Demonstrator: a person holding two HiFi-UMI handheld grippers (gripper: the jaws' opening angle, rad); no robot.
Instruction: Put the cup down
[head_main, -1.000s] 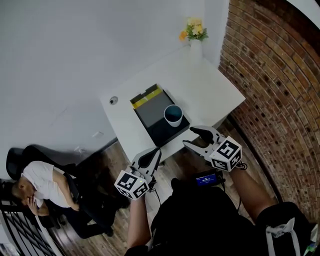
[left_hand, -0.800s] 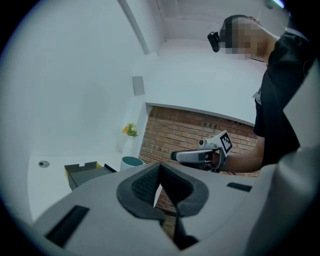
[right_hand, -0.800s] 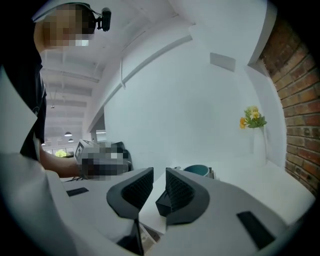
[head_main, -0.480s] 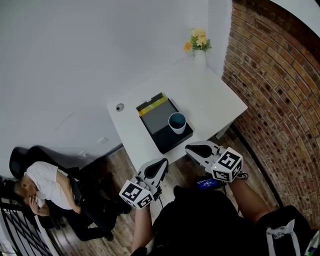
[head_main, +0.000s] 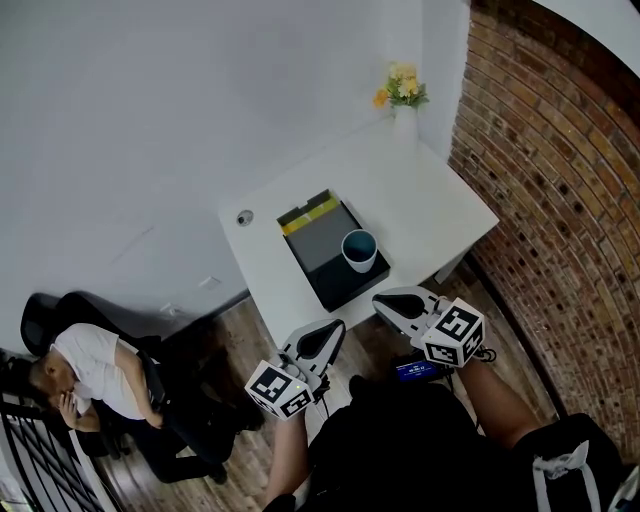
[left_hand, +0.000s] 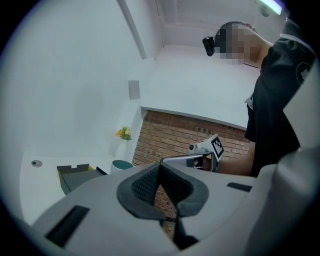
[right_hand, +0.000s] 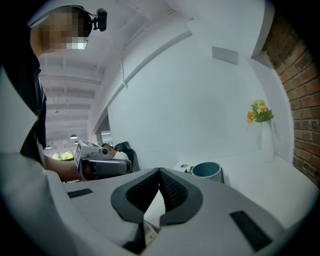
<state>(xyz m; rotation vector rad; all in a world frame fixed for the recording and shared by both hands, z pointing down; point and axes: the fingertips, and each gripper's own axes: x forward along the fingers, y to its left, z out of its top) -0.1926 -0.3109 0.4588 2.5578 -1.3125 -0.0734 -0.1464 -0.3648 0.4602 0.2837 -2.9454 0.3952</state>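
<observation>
The teal-and-white cup (head_main: 359, 250) stands upright on a dark flat box (head_main: 318, 240) on the white table (head_main: 430, 190); it also shows as the cup (left_hand: 121, 165) and the cup (right_hand: 206, 170) in the gripper views. Nothing touches it. My right gripper (head_main: 390, 300) hangs off the table's near edge, its jaws just closed and shut with nothing between them, as my right gripper (right_hand: 160, 172) shows. My left gripper (head_main: 328, 335) hovers lower left over the floor, also shut and empty, seen as my left gripper (left_hand: 160, 166).
A vase of yellow flowers (head_main: 404, 95) stands at the table's far corner, a small round object (head_main: 245, 218) near its left edge. A brick wall (head_main: 560, 200) runs along the right. A person (head_main: 90, 370) sits on a chair at lower left.
The right gripper's jaws, open a second ago, have closed with nothing in them. Both grippers sit a little farther from the cup, which has stayed on the box.
</observation>
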